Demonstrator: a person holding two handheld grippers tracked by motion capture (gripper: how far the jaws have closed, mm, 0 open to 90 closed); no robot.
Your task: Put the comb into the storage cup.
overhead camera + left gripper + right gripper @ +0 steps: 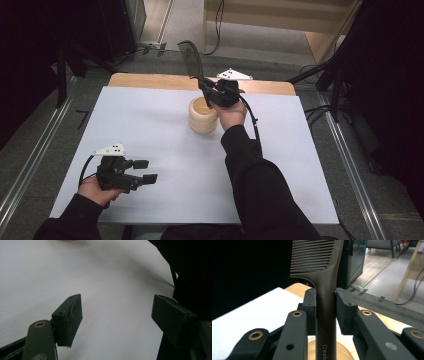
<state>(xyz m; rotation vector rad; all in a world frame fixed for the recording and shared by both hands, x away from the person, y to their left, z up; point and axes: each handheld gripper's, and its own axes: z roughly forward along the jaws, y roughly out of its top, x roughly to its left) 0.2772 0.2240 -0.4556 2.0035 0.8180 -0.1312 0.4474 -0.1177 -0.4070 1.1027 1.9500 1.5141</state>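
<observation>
Two black jaws of the right gripper [325, 308] clamp the dark brown plastic comb [324, 285] by its handle, one pad pressed against each side just below where the teeth begin. In the high view this gripper [206, 92] sits toward twelve o'clock on the white table sheet [165, 125], and the comb [192, 57] rises from it, tilted toward eleven o'clock. Its lower handle end hangs over the round, pale wooden ribbed cup [203, 116], which stands on the sheet just beside the right hand [231, 114]. Toward seven o'clock, the left gripper [145, 171] rests low over the sheet, jaws spread wide with nothing between them [116, 315].
</observation>
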